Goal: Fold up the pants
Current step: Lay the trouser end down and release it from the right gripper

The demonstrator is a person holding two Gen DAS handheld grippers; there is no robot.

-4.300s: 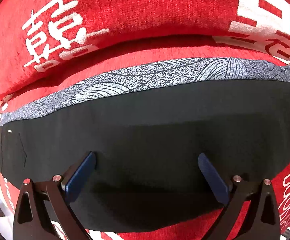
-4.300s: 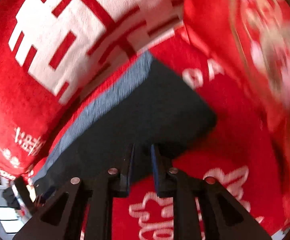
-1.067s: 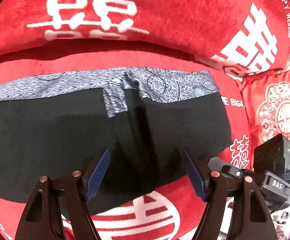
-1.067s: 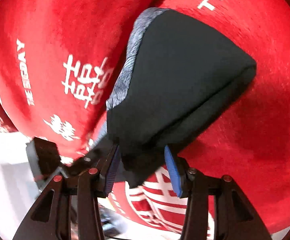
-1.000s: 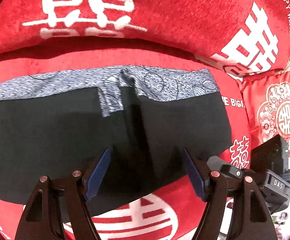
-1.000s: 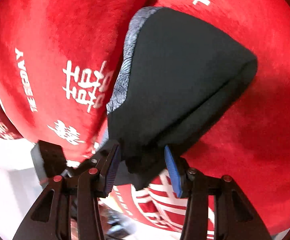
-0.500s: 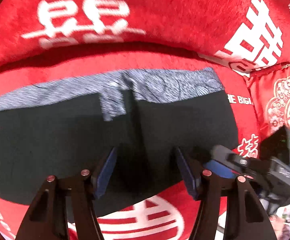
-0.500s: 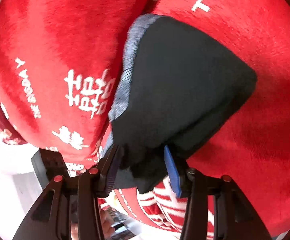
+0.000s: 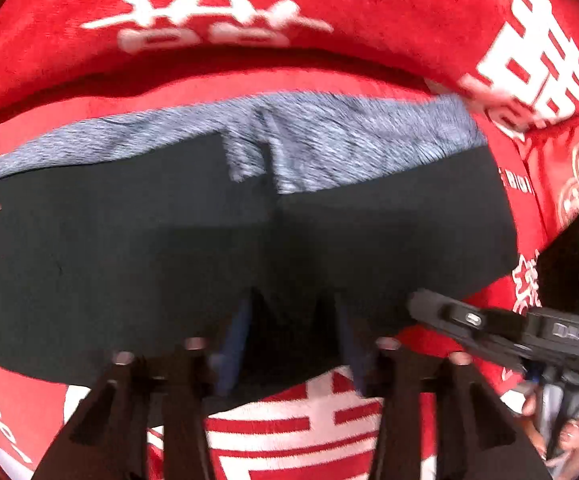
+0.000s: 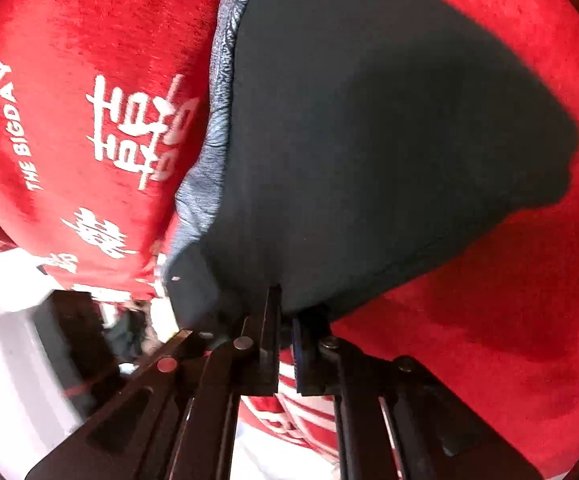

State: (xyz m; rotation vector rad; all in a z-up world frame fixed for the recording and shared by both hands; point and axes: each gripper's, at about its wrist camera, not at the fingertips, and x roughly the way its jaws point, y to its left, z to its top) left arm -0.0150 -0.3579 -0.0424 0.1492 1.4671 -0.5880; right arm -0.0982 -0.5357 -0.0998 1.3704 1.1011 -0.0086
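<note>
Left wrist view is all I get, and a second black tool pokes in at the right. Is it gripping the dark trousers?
Observer: Yes. In the right wrist view, the right gripper has its jaws almost closed on the near edge of the black pants.
Visitor: Is the cloth a single layer there?
Observer: No. Along the lower edge, that view shows at least two layers stacked.
Visitor: My view cuts off some white lettering. What does it say?
Observer: The right wrist view shows it whole on the red blanket: "THE BIGDAY".
</note>
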